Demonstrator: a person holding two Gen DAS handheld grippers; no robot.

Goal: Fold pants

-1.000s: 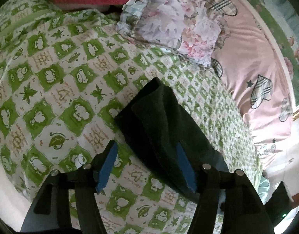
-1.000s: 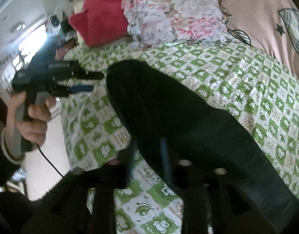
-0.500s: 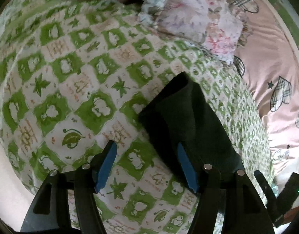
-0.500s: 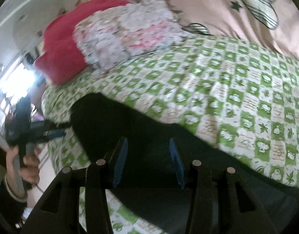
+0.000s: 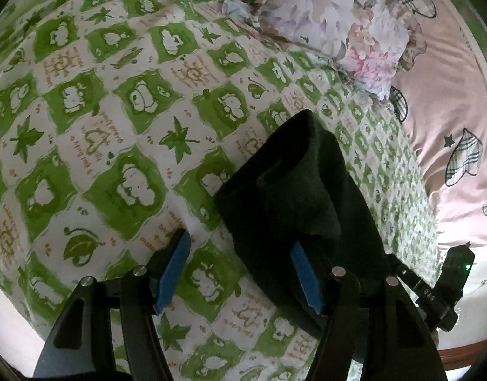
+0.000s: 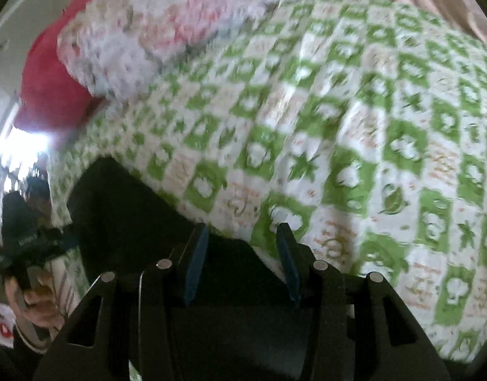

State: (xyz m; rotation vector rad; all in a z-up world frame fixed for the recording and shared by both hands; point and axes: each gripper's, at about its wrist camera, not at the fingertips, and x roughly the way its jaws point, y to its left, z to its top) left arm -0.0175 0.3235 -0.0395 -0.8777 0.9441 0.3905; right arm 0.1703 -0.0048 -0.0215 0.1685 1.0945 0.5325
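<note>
Dark pants (image 5: 300,197) lie folded lengthwise on a green-and-white patterned bedsheet (image 5: 116,111). In the left wrist view my left gripper (image 5: 240,270) is open, its right blue finger (image 5: 303,276) at the near end of the pants and its left finger over bare sheet. In the right wrist view the pants (image 6: 132,216) run from the lower middle toward the left. My right gripper (image 6: 240,263) is open and empty just above the pants' edge. The view is blurred.
A floral pillow (image 5: 332,22) and a pink quilt (image 5: 449,95) lie at the bed's far side. A red blanket (image 6: 43,73) sits beyond the pillow. The other gripper (image 5: 446,282) shows at the bed edge, and my hand with a gripper (image 6: 24,254) at left.
The left gripper moved closer to the pants' end. The right gripper swung right and lower over the pants, so more sheet fills its view. Both stay open.
</note>
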